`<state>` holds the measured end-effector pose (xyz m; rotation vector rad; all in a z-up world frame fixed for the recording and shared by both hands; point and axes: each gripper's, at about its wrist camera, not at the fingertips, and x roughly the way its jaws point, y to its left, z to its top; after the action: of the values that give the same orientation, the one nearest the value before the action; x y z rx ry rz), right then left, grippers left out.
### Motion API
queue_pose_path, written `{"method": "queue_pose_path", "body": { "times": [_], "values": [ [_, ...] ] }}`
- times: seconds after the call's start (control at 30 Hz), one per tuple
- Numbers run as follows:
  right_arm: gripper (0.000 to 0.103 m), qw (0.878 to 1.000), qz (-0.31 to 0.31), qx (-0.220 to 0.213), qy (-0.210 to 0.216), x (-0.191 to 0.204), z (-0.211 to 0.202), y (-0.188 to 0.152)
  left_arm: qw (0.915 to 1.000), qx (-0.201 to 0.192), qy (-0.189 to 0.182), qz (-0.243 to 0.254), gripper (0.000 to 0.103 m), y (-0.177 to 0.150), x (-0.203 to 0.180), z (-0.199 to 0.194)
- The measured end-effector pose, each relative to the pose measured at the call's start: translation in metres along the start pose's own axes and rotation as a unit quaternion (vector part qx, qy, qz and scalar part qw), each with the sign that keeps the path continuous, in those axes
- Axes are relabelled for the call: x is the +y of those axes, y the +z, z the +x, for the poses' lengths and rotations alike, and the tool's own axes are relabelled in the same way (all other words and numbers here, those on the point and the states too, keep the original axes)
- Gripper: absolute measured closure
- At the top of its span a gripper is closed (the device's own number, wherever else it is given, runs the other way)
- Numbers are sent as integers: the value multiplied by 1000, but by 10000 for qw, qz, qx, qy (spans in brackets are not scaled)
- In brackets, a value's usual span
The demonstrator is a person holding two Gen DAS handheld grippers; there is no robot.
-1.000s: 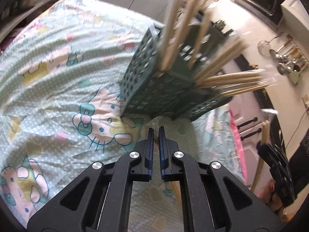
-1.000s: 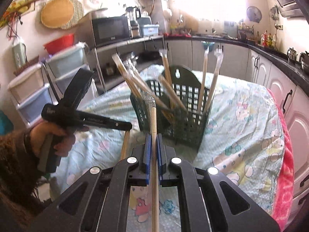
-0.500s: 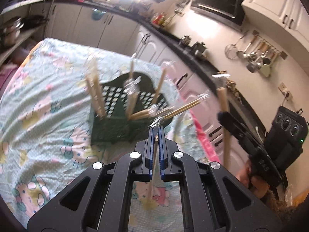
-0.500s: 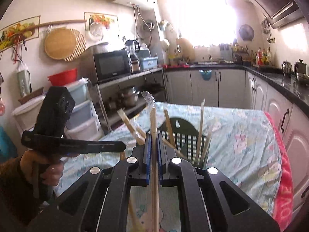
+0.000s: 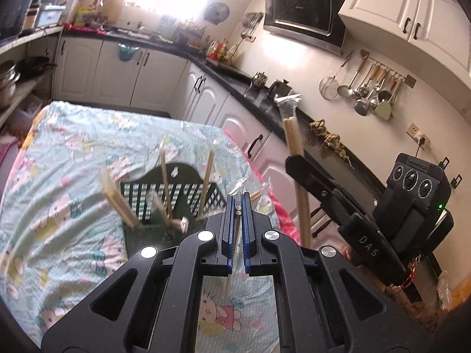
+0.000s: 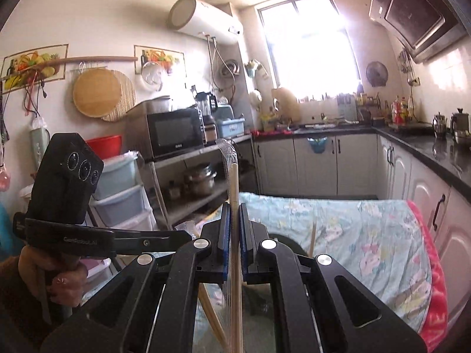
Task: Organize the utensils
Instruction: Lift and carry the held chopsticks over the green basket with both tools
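Observation:
A dark green slotted basket stands on the table and holds several wrapped wooden chopstick pairs leaning at different angles. My left gripper is shut on one wrapped chopstick pair, above and just in front of the basket. The pair's clear wrapper sticks up past the pads. My right gripper is shut on another wrapped chopstick pair, held upright and raised. Only the basket's dark rim shows below it. Each view shows the other gripper beside it: the right gripper and the left gripper.
A pale green cartoon-print cloth covers the table, with a pink edge on its right. White cabinets and a black counter run behind and to the right. A shelf rack with pots and a microwave stands left.
Both grippers have risen and tilted up, each with its chopstick pair. The basket has dropped lower in both views, and more of the kitchen walls now shows.

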<state>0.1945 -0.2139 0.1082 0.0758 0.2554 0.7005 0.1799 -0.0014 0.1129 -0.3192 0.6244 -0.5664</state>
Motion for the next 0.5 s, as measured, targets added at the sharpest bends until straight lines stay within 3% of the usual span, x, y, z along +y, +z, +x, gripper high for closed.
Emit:
{"method": "queue_pose_path", "body": {
  "times": [0.5],
  "values": [
    [97,9968,-84,-782,162,2,9,48,9981,-536,33,293,101,49,-15,-23]
  ]
}}
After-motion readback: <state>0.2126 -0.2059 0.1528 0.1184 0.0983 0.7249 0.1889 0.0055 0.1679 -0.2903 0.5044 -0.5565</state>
